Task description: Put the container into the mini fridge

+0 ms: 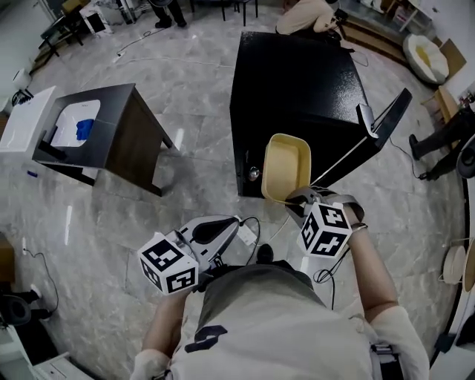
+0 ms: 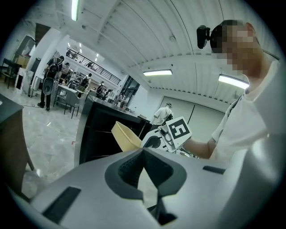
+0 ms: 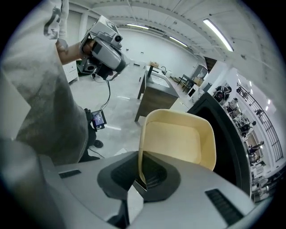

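Note:
My right gripper is shut on the rim of a pale yellow container, holding it tilted in front of the black mini fridge. The fridge door stands open to the right. In the right gripper view the container wall sits pinched between the pads of the right gripper, with the fridge to the right. My left gripper hangs lower left of the container, shut and holding nothing. In the left gripper view the left gripper has its pads meeting, and beyond them are the container and the fridge.
A dark side table stands to the left of the fridge, carrying a white tray with a blue item. Cables trail over the marble floor. A person crouches behind the fridge, and round cushions lie at the far right.

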Demonstrator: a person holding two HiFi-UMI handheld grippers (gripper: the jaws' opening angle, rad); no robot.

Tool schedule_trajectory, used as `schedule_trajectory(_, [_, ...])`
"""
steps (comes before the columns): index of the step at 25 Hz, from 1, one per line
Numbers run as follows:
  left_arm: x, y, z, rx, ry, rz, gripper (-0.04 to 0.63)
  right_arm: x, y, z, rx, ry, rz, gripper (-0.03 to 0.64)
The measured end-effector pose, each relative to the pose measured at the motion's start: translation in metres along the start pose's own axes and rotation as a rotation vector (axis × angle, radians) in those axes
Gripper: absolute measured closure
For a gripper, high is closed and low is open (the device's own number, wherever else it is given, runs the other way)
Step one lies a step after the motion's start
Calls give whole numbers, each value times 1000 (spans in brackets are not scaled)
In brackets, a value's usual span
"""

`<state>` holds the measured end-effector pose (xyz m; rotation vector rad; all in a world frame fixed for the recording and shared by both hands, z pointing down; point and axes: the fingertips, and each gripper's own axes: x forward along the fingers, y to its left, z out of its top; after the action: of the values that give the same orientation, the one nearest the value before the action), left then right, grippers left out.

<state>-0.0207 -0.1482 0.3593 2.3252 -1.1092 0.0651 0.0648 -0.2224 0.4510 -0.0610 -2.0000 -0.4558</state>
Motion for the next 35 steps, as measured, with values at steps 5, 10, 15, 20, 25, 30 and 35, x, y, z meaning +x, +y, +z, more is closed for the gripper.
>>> schedule_trajectory(5, [27, -2, -4, -41, 10, 78, 537, 19, -46, -29, -60, 5, -3, 584])
schedule_trajectory(10, [47, -7, -4, -61, 3, 140, 537, 41, -80, -45, -125, 9, 4, 584])
schedule_trajectory(15, [51, -2, -1, -78, -5, 172, 537, 61, -107, -43, -150, 14, -9, 584])
schedule_trajectory(20, [45, 15, 0, -97, -12, 172, 537, 83, -134, -35, -161, 41, -41, 584])
schedule_trajectory(25, [39, 41, 5, -103, -18, 128, 537, 103, -159, -29, -156, 83, -91, 584])
schedule_trajectory(30, [33, 65, 21, -86, -12, 68, 537, 113, -184, -26, -131, 127, -172, 584])
schedule_trajectory(35, [26, 82, 20, -92, 28, 26, 537, 126, -200, -24, -127, 154, -241, 583])
